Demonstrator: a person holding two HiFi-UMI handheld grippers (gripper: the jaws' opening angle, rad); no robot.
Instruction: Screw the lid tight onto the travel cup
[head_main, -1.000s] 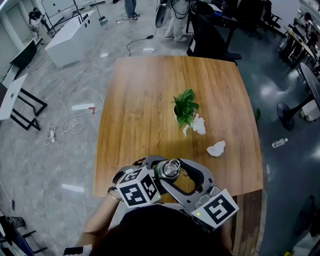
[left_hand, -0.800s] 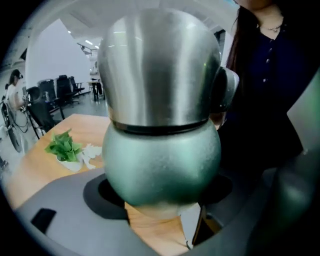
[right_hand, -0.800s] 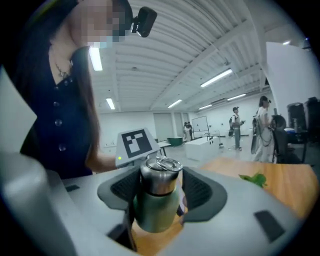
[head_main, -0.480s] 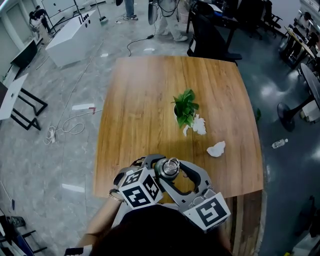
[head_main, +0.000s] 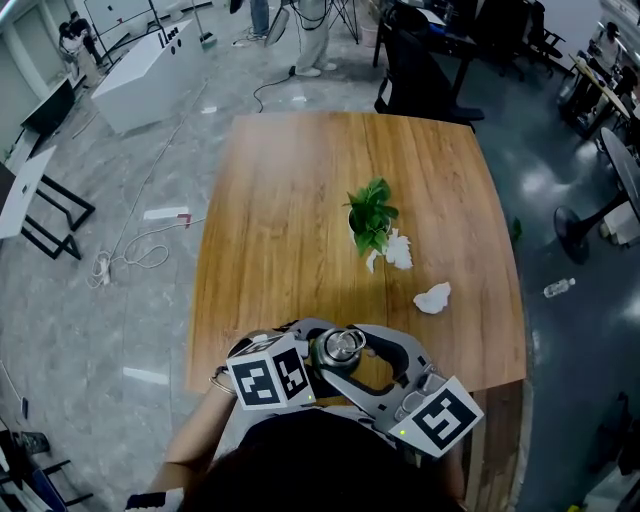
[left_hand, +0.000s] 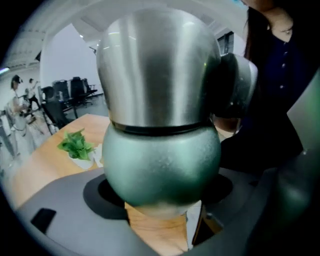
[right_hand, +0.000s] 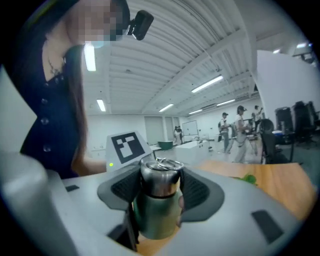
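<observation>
Travel cup body is clamped in left tool, evidently to resist turning; right tool grips the lid, positioned for tightening.

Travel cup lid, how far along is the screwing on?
Done: the steel lid sits on the green travel cup. In hand: the left gripper clamps the cup body, the right gripper clamps the lid. Left: the final tightening. A dark band shows at the seam, so I can't tell whether it's fully tight.
</observation>
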